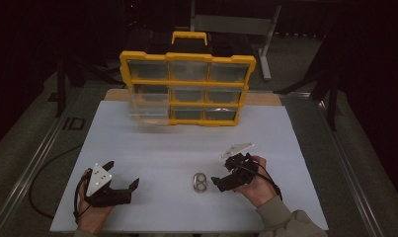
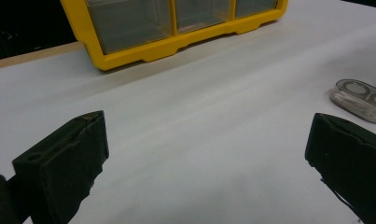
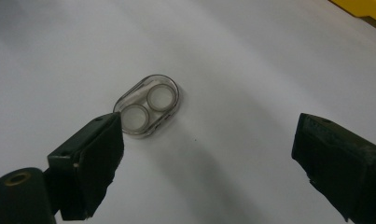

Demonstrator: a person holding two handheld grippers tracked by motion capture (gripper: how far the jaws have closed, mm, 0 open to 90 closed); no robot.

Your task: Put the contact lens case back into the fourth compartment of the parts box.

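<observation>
Right gripper point(image 3: 209, 154): our jaws stand spread wide with nothing between them, and the small clear oval plastic case with two round wells point(image 3: 147, 105) lies flat on the white table sheet point(image 3: 251, 60), just ahead of the near jaw's tip and off to its side, not yet inside the gap. Left gripper point(image 2: 206, 154): jaws likewise wide apart and empty, resting well away from the case, with the yellow-framed organiser of clear drawers point(image 1: 186, 89) standing far beyond both. We judge this the approach to the pick: next we must swing the right jaws across to straddle the case's narrow width, lower to the sheet, then close.
</observation>
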